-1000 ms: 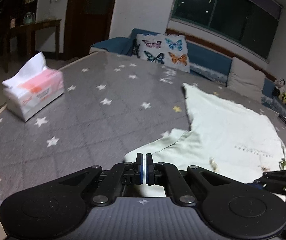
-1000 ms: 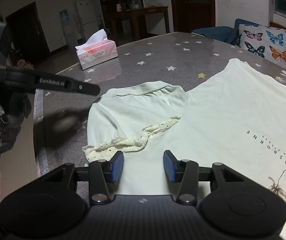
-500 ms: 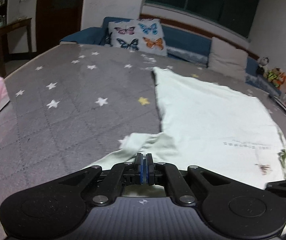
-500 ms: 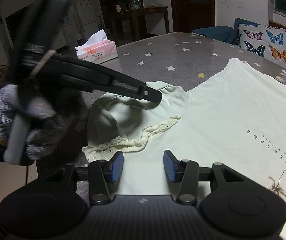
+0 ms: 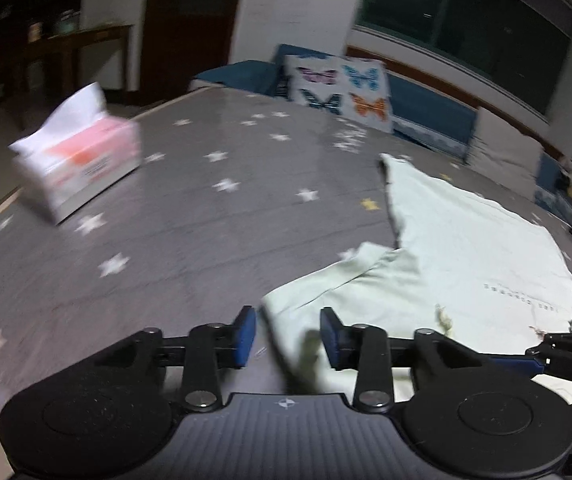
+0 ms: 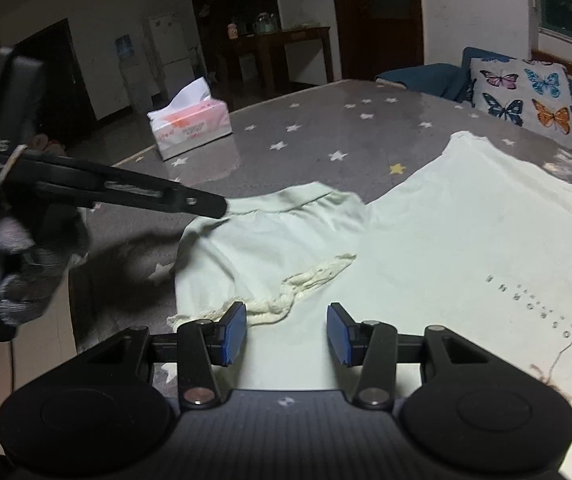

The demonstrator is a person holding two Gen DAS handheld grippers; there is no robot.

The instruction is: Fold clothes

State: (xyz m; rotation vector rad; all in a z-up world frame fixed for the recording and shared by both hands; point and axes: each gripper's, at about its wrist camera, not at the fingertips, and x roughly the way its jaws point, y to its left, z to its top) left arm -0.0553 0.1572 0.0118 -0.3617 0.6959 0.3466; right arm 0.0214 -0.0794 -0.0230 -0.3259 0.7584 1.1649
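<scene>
The left gripper (image 5: 288, 334) is opening its fingers, and the shirt's sleeve (image 6: 270, 240) lies loose between them. The right gripper (image 6: 286, 334) holds its fingers apart over the pale green shirt (image 6: 466, 248), gripping nothing. The folding seems only begun: the body is still spread flat. Beyond the fingers, the grey starred desk (image 5: 190, 216) carries a tissue box (image 5: 82, 160); behind stands a sofa with a butterfly cushion (image 6: 526, 92).
</scene>
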